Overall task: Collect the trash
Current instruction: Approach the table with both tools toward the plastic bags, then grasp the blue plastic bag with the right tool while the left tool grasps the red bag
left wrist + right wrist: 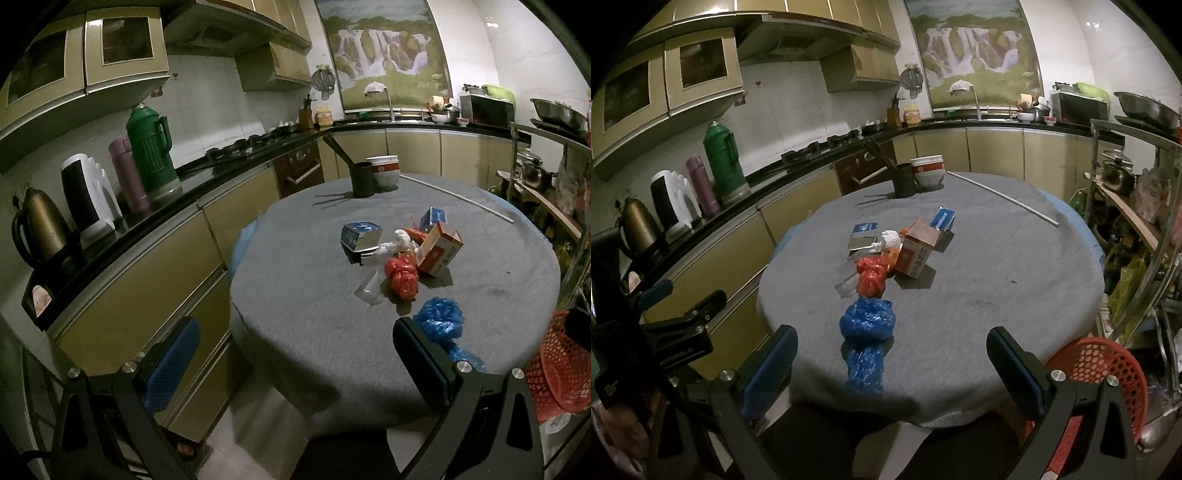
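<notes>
- The left gripper hangs at the near edge of the round table, jaws wide apart and holding nothing.
- The right gripper hangs over the same near edge, jaws also wide apart and holding nothing; the left gripper's body shows at the left edge of its view.
- A red basket sits just beside the table, to the right.
- A knotted blue bag lies nearest on the grey cloth, ahead of the right gripper's open jaws.
- Just past it lie a red bag and a clear wrapper, touching.
- Behind those, an orange box, white crumpled plastic and two blue cartons cluster mid-table.
- At the far edge stand a dark cup and stacked bowls; a white rod lies to their right.
</notes>
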